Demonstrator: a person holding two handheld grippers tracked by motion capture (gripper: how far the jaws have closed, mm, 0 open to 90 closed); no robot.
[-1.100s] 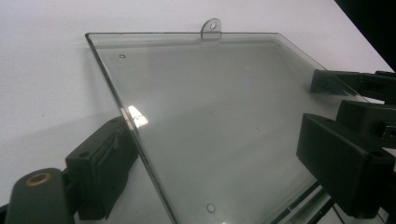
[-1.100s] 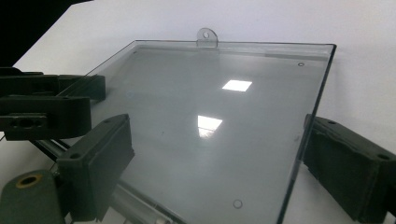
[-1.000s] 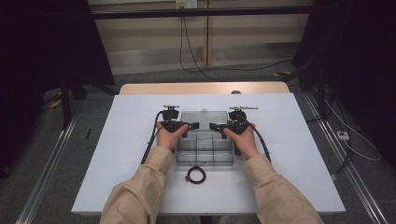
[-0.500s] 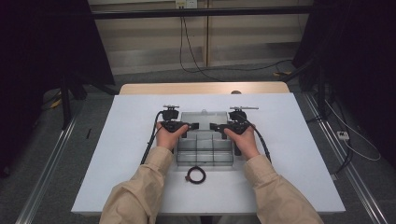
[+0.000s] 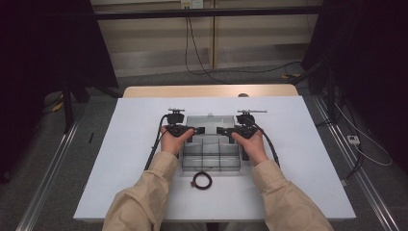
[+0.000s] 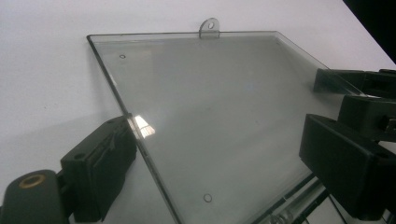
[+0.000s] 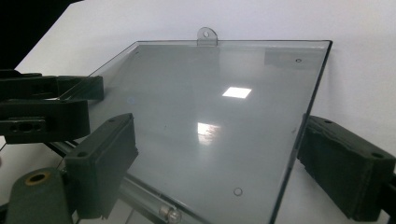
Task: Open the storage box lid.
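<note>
Flanking one clear lid (image 6: 205,121): two claws

Your white table (image 5: 120,159) carries one loose thing you are not working on — a small black ring of cable (image 5: 202,180), lying flat near your edge, just in front of the clear box. Past the white top a strip of bare wood (image 5: 207,91) runs along the far edge. Beyond that, black cables (image 5: 202,67) trail over the grey floor toward the wall — and metal rails (image 5: 43,187) flank you on both sides.
</note>
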